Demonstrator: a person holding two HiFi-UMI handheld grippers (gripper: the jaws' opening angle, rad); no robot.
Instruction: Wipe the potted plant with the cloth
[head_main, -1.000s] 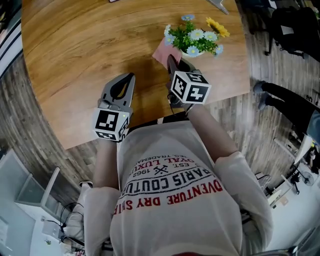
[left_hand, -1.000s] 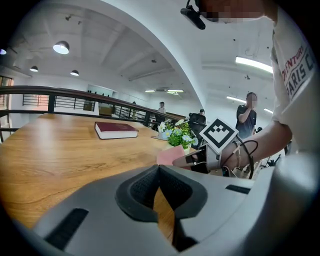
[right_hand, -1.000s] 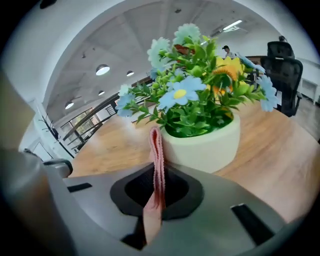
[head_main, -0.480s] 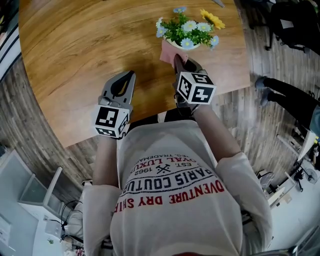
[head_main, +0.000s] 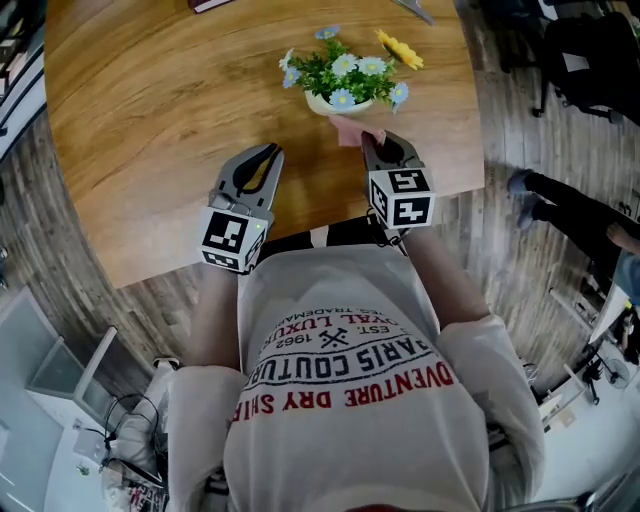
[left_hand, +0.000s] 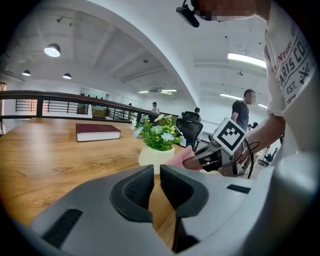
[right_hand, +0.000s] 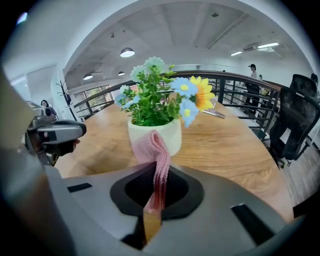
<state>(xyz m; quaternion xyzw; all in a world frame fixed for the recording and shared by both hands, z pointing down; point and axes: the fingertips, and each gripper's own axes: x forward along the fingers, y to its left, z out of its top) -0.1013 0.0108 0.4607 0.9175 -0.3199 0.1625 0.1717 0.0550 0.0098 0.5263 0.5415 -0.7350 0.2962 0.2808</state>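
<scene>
Since the earlier frames the right gripper (head_main: 385, 150) has been sliding along the front of the small cream ceramic pot (head_main: 330, 103), which is holding a green plant with blue and yellow flowers (head_main: 345, 70) and standing near the edge of the round wooden table (head_main: 150, 100). Its jaws are pinching the pink ribbed cloth (right_hand: 152, 147), whose folded end is seemingly brushing the pot wall. The left gripper (head_main: 262, 160) is hovering nearby, jaws pressed together on nothing. Wiping well is probably calling for light, steady pressure, so the pot is not tipping.

Looks like open-plan office: black office chair (right_hand: 300, 115) at right edge, strip lights (left_hand: 247, 59) upper right, railing (left_hand: 50, 93) along left, big wooden table (head_main: 150, 100), people (left_hand: 243, 114) standing mid-right in background.
</scene>
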